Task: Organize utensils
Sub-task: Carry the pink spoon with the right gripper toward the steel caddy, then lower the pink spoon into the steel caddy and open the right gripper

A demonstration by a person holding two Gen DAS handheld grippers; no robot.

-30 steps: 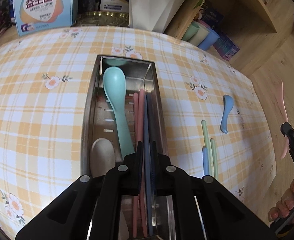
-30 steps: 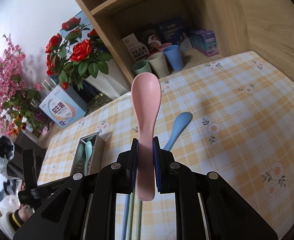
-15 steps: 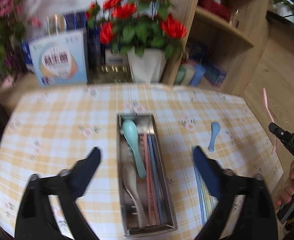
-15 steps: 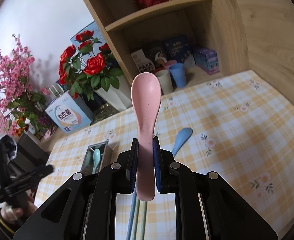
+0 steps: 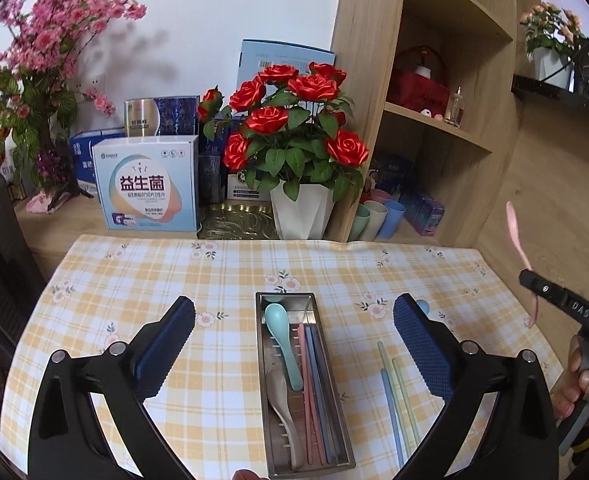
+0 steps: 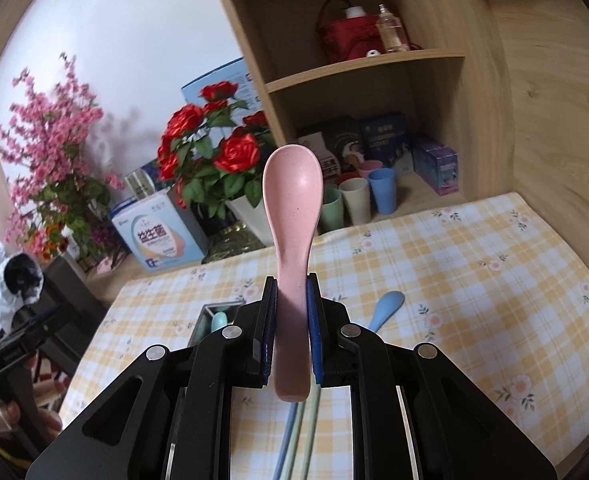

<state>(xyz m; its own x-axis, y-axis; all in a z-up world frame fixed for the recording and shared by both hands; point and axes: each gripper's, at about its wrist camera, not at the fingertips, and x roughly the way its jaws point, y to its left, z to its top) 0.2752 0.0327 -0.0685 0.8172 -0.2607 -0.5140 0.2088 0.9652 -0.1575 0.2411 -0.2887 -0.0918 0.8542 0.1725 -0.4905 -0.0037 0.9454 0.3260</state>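
A steel tray (image 5: 260, 364) lies on the checked tablecloth with a teal spoon (image 5: 280, 340), a beige spoon (image 5: 282, 404) and pink and blue chopsticks (image 5: 312, 384) inside. My left gripper (image 5: 294, 306) hovers above it, open wide and holding nothing. Right of the tray lie loose blue and green chopsticks (image 5: 394, 396). My right gripper (image 6: 291, 280) is shut on a pink spoon (image 6: 292, 200), bowl pointing up, held in the air over the table's near right side. A blue spoon (image 6: 386, 308) rests on the cloth beyond it.
At the table's far edge stand a white pot of red roses (image 5: 302, 216), a light-blue box (image 5: 150, 188) and a gold dish (image 5: 238, 224). Pastel cups (image 5: 378, 220) sit in the wooden shelf (image 5: 446, 128) at the right. A person's hand (image 5: 586, 380) holds the right gripper.
My left gripper let go of the chopsticks in the tray, opened wide, and rose back and tilted up. My right gripper lifted with the pink spoon still in it.
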